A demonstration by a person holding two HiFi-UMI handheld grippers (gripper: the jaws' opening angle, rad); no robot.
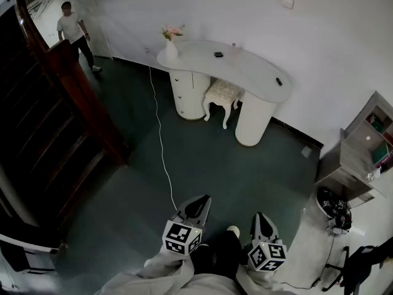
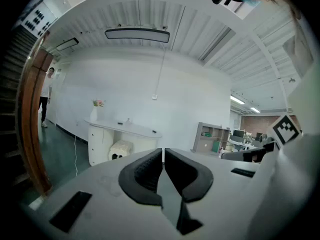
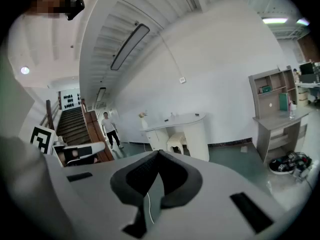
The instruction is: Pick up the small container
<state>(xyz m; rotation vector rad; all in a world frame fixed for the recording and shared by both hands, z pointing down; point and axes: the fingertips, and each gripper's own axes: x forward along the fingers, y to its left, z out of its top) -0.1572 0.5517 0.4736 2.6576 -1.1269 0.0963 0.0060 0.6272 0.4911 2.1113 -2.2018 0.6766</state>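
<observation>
The small container [image 1: 233,47], as far as I can tell, is the tiny pale thing on the white desk [image 1: 245,66], by its wall-side edge. My left gripper [image 1: 204,200] and right gripper [image 1: 260,216] hang well short of the desk, jaws closed on nothing.

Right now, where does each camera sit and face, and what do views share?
Head view: on the person's head, steeply down at the green floor; left gripper, right gripper, sleeves show.
Left gripper view: on the left gripper, along its shut jaws toward the white desk; right gripper's marker cube at right.
Right gripper view: on the right gripper, along its shut jaws, same desk; left gripper at left.
Shared by all: desk, standing person.
</observation>
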